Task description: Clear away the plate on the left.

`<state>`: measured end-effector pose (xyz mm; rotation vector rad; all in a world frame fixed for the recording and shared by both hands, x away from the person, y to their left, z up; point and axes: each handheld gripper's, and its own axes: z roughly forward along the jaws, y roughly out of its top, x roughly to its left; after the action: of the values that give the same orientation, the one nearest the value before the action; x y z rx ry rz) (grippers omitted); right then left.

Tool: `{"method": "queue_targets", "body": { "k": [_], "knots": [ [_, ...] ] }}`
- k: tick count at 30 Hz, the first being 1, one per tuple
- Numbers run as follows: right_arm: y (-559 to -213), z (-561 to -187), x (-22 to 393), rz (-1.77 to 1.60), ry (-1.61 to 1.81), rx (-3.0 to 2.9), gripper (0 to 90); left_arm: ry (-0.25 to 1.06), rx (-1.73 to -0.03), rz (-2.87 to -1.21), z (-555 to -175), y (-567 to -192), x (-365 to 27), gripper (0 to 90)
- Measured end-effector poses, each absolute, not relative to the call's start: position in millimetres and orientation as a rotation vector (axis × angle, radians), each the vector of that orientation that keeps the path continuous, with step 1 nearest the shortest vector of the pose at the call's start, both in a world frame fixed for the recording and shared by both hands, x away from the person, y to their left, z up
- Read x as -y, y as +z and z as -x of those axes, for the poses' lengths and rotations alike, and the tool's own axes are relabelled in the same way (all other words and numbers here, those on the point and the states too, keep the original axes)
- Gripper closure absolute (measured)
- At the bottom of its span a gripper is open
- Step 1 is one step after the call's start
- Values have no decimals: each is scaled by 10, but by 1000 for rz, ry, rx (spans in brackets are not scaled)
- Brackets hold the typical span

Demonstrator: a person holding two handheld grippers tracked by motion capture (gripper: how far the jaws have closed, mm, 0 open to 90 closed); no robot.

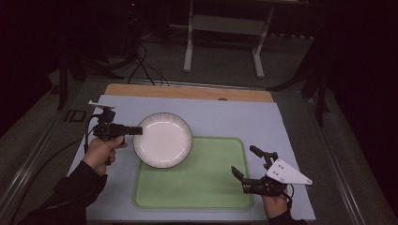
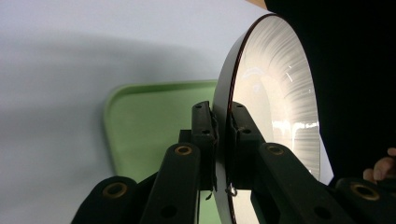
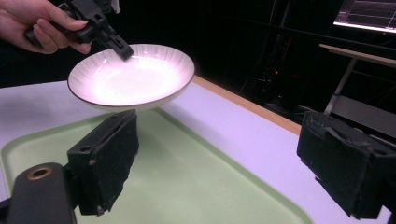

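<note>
A white ribbed plate [image 1: 163, 139] with a dark rim hangs in the air above the table, partly over the green tray [image 1: 197, 185]. My left gripper [image 1: 137, 131] is shut on the plate's left rim. In the left gripper view the two pads [image 2: 205, 126] pinch the plate [image 2: 280, 93] edge-on. The right gripper view shows the plate [image 3: 130, 77] lifted above the tray [image 3: 187, 186], with the left gripper [image 3: 125, 52] clamped on its edge. My right gripper [image 1: 245, 162] rests open at the tray's right edge, its fingers [image 3: 107, 158] wide apart with nothing between them.
The tray lies on a pale mat [image 1: 244, 117] that covers a wooden table top [image 1: 187, 91]. A metal stand [image 1: 223, 33] and cables [image 1: 145, 70] are on the floor beyond the table. A hand [image 2: 380, 169] shows at the right edge of the left gripper view.
</note>
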<state>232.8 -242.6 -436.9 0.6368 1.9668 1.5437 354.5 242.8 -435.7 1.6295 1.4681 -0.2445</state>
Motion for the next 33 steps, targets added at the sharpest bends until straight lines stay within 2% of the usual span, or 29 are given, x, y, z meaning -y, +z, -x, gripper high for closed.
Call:
{"method": "queue_targets", "body": {
  "k": [33],
  "knots": [
    [-4357, -2321, 2450, -634, 1552, -1960, 125, -348, -1338, -1755, -3592, -4442, -1582, 834]
  ]
}}
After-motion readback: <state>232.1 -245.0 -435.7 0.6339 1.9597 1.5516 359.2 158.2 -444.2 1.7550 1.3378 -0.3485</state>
